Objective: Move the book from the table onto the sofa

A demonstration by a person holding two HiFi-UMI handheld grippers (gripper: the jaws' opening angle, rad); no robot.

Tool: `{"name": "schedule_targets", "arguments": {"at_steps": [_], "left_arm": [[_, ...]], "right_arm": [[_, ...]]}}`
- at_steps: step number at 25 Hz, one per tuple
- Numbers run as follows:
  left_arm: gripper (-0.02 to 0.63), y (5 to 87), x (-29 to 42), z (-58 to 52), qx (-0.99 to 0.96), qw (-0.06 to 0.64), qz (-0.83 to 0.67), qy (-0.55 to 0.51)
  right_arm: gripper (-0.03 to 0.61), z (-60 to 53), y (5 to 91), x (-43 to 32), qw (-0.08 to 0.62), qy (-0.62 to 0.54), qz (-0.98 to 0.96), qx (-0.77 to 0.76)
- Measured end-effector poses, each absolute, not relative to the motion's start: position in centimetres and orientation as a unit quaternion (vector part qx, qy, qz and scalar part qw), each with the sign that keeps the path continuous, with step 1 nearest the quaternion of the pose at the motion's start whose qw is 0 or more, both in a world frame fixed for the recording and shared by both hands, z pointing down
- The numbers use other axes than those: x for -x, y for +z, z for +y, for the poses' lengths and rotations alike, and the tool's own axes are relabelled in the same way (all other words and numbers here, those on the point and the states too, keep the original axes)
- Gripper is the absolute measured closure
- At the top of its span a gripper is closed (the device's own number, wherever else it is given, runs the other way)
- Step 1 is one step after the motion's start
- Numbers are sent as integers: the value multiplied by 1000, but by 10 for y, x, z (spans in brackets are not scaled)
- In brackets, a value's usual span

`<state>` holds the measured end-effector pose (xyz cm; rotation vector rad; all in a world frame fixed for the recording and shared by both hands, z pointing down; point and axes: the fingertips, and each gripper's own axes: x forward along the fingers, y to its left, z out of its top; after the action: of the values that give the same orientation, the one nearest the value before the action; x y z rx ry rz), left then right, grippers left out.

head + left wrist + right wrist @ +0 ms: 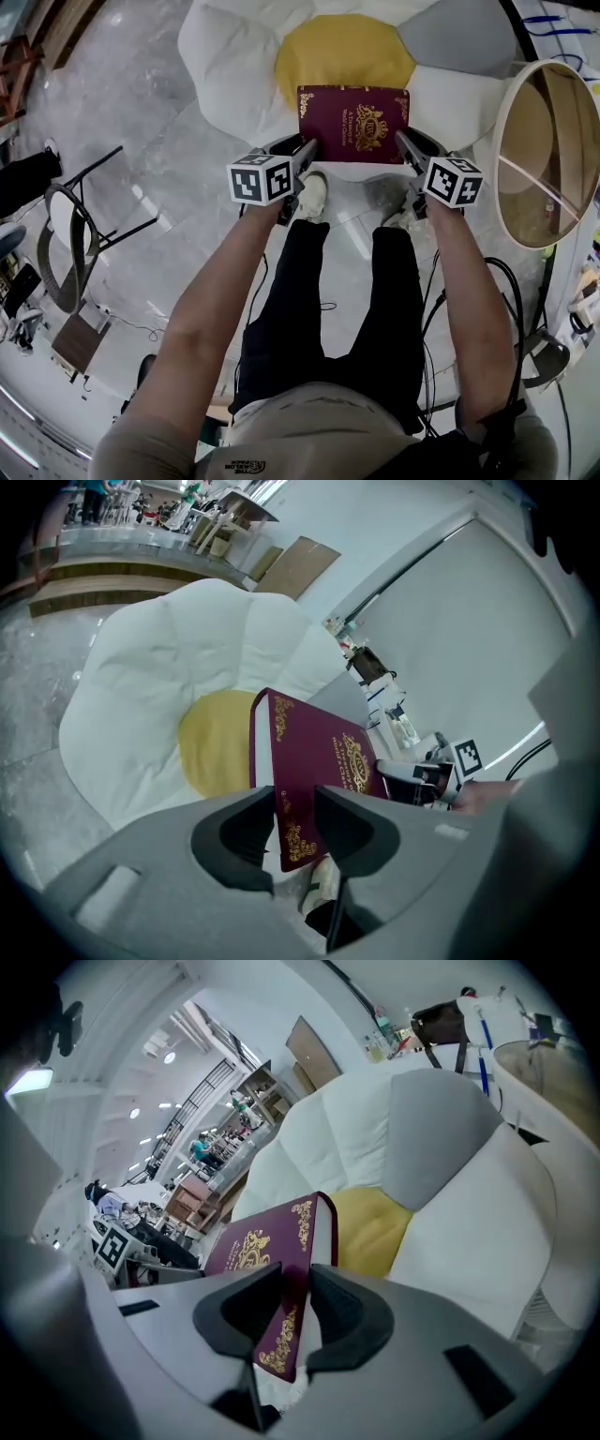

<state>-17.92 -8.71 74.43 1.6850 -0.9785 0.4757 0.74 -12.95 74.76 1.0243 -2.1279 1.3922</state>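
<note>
A maroon book (353, 123) with gold print is held flat between both grippers over the front of a flower-shaped sofa (234, 66) with white petals and a yellow centre (342, 52). My left gripper (307, 153) is shut on the book's near left corner; in the left gripper view the book (314, 761) stands between the jaws of that gripper (293, 822). My right gripper (405, 145) is shut on the near right corner, and the book (272, 1269) runs out from its jaws (294, 1309) toward the yellow cushion (370, 1227).
A round white-rimmed table (547, 150) stands to the right of the sofa. A black chair (80, 220) is on the marble floor at the left. The person's legs and shoes (314, 195) are just in front of the sofa. Cables hang at the lower right.
</note>
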Motion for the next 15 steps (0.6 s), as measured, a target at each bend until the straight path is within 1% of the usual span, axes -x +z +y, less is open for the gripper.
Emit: {"name": "schedule_targets", "arguments": {"at_steps": [10,15], "left_arm": [[478,861,186,-98,-691,550,-424,203],[477,902,183,-98,-690,549,-425,203]], "right_arm": [[479,-124,864,-3,247,506,-753,-341],[479,-129,909,-5,259,505,-753,-334]]}}
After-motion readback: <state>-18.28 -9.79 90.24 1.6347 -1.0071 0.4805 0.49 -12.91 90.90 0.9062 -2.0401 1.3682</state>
